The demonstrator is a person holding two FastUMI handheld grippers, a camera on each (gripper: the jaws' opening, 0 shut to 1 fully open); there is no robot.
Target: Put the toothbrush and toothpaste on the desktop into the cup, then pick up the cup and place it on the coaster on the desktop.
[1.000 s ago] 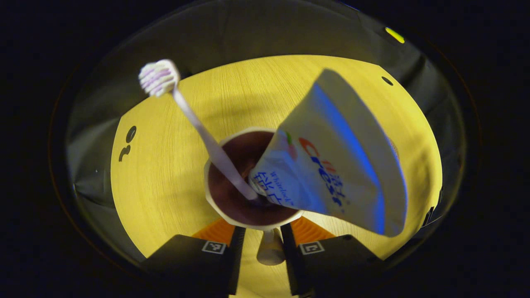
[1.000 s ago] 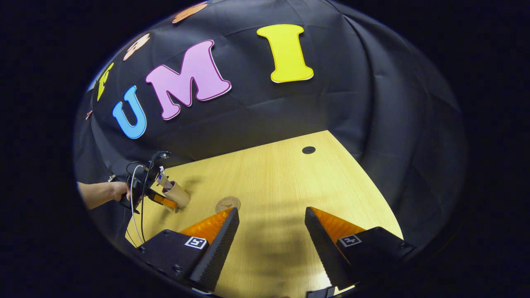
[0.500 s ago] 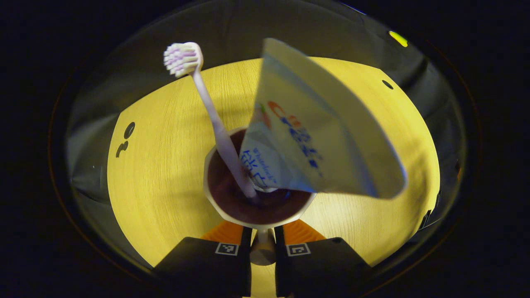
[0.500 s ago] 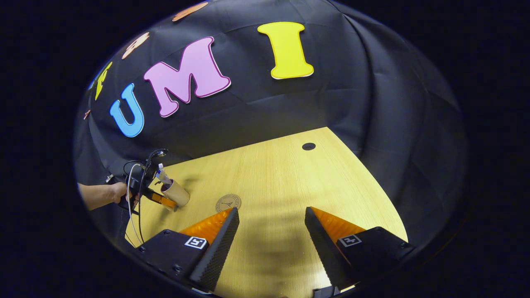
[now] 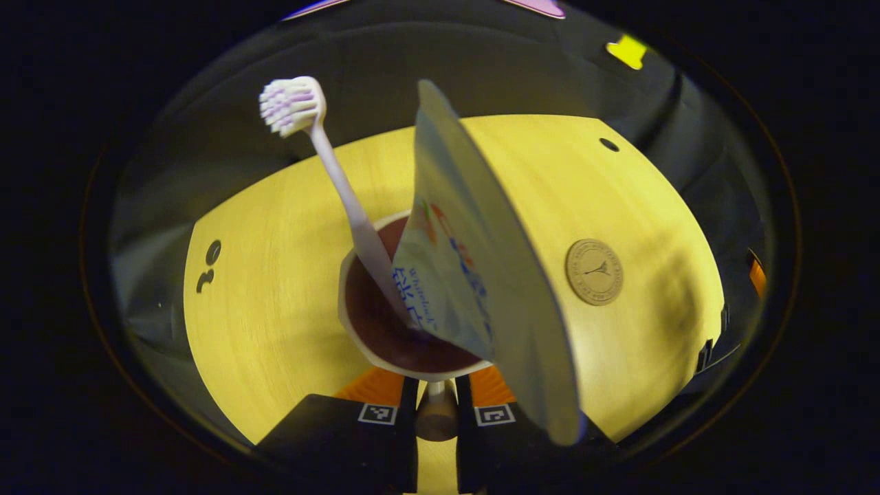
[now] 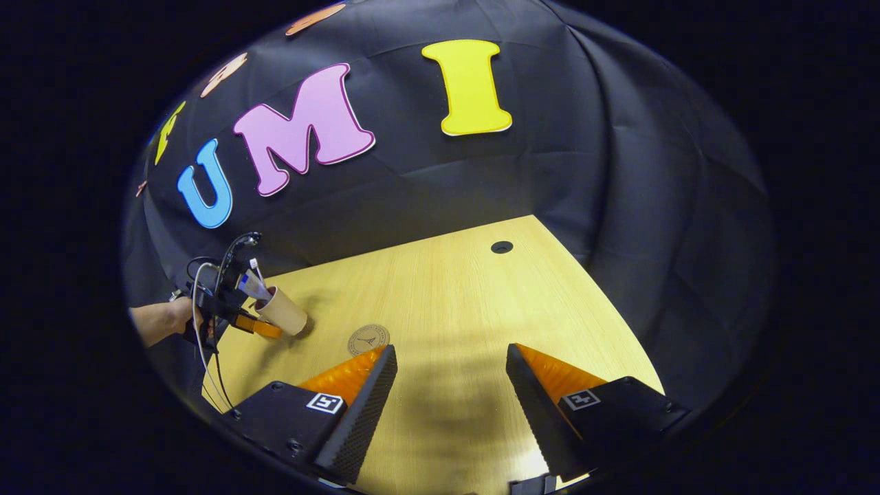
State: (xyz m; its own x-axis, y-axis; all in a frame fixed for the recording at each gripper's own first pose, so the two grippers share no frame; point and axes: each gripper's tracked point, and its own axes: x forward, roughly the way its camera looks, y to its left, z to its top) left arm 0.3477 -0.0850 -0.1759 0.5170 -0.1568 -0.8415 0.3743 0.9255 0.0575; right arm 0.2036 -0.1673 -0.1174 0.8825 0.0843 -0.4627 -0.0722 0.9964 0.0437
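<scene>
In the left gripper view a white cup [image 5: 357, 337] with a dark inside holds a white toothbrush [image 5: 330, 165], bristles up, and a white toothpaste tube [image 5: 481, 275] leaning right. My left gripper [image 5: 436, 412] is shut on the cup's handle, just below the rim. A round brown coaster [image 5: 594, 271] lies on the wooden desktop to the right of the cup. In the right gripper view the cup [image 6: 282, 313] hangs tilted a little above the desk in the left gripper [image 6: 251, 324], with the coaster [image 6: 368, 339] to its right. My right gripper [image 6: 450, 392] stands open over bare desk.
The wooden desktop [image 6: 454, 302] has a dark round hole [image 6: 501, 247] near its far edge. The black cloth wall [image 6: 412, 185] closes the back and sides. A person's hand [image 6: 165, 322] with cables holds the left gripper at the far left.
The left gripper has lifted the cup and swung toward the coaster, which has come into its view. The toothpaste tube has turned edge-on in the cup. The right gripper has barely moved.
</scene>
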